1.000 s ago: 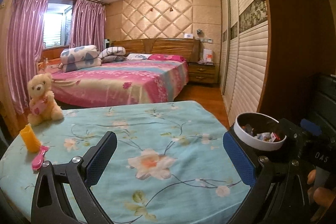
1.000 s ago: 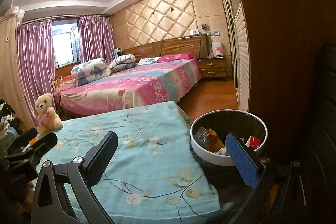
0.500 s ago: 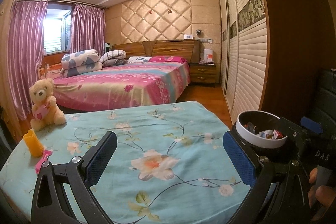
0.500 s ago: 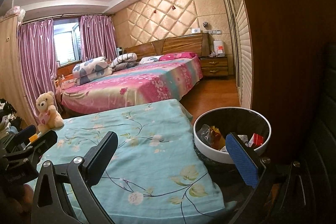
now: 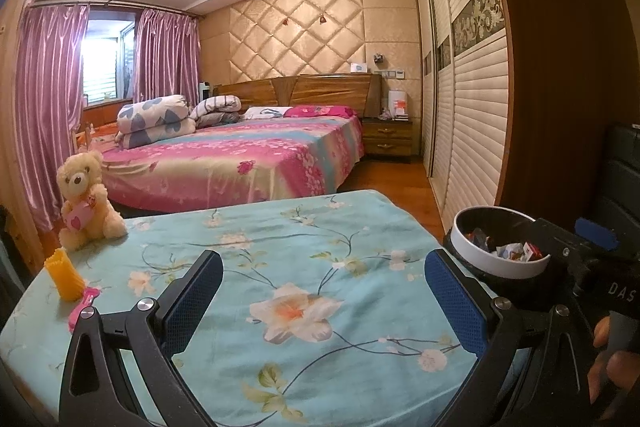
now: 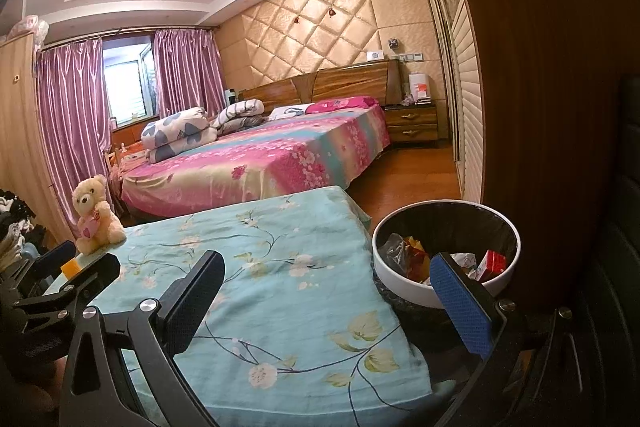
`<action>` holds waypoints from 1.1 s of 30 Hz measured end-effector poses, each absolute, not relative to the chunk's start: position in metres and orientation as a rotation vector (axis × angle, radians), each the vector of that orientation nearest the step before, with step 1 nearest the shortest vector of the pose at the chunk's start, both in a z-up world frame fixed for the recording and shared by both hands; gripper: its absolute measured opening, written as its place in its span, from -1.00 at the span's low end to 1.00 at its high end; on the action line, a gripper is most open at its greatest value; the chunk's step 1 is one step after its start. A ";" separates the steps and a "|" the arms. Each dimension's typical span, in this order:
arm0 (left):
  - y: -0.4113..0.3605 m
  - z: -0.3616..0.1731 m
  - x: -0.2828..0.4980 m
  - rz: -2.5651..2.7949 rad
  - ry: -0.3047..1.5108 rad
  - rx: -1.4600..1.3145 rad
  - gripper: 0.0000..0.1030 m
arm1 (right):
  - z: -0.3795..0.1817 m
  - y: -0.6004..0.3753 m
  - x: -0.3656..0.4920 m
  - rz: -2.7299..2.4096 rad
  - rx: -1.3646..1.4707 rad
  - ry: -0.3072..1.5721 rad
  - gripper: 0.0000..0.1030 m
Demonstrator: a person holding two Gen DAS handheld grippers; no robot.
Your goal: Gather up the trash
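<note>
Both grippers, left [image 5: 324,291] and right [image 6: 328,299], have fingers spread and empty; bin [image 6: 404,285] already holds wrappers, so looks basically done, maybe scan the surface [image 5: 280,267] for leftovers.

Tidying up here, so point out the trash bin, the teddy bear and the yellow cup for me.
trash bin [image 6: 404,289]: right wrist view, white front rim.
teddy bear [image 5: 82,205]: left wrist view, its chest.
yellow cup [image 5: 64,277]: left wrist view, its side wall.
</note>
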State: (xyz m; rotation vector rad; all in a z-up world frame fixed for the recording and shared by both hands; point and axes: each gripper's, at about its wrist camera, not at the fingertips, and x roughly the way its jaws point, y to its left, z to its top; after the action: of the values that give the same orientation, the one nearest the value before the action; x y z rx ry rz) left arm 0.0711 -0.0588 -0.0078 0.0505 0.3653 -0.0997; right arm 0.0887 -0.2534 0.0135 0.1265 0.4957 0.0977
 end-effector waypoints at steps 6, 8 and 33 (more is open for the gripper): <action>-0.058 -0.009 0.071 -0.104 0.370 0.046 0.98 | 0.015 -0.251 0.086 0.102 0.128 0.497 1.00; -0.058 -0.009 0.071 -0.103 0.372 0.046 0.98 | 0.015 -0.251 0.086 0.103 0.128 0.497 1.00; -0.053 -0.008 0.072 -0.107 0.382 0.040 0.98 | 0.017 -0.249 0.085 0.107 0.133 0.503 1.00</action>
State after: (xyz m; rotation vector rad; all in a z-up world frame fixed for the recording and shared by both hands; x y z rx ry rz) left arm 0.0724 -0.0526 -0.0077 0.0399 0.3822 -0.1066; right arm 0.0851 -0.2490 0.0165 0.1330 0.5028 0.1072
